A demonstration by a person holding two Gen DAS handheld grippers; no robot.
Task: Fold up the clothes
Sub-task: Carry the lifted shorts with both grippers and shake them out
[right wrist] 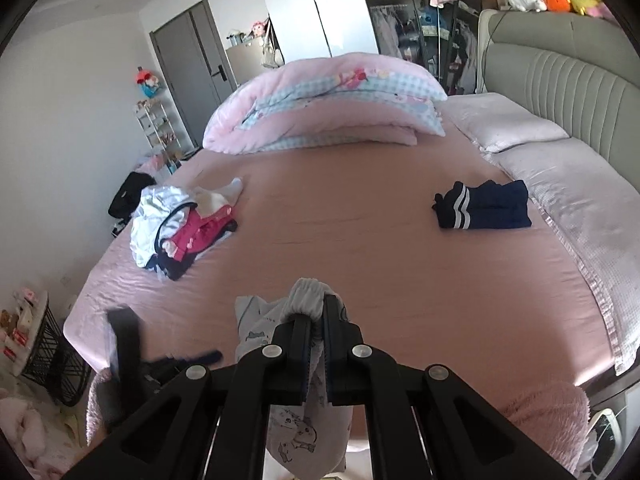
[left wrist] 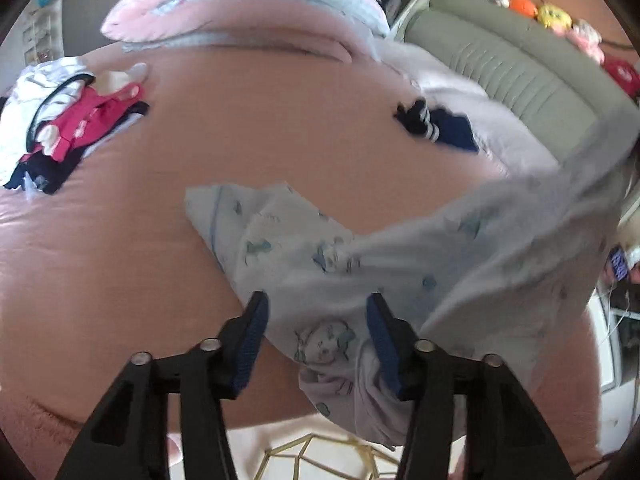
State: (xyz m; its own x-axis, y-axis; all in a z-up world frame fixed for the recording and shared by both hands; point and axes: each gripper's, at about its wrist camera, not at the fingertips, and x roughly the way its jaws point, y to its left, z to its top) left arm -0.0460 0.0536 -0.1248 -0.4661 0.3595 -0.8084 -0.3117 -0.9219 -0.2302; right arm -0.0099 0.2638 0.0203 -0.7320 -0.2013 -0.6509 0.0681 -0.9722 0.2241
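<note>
A white printed garment [left wrist: 320,264] is spread over the near edge of the pink bed [left wrist: 120,272]. The left gripper [left wrist: 316,320] is held open, and the cloth lies between its pads untouched. The right gripper [right wrist: 316,320] is shut tight on the garment's gathered edge [right wrist: 308,292]. A messy pile of clothes [right wrist: 180,228] is seen on the left of the bed. A folded navy piece with white stripes [right wrist: 484,204] is lying on the right, near the pillows [right wrist: 560,184]. A folded pink quilt [right wrist: 324,104] is stacked at the far end. The middle of the bed is bare.
</note>
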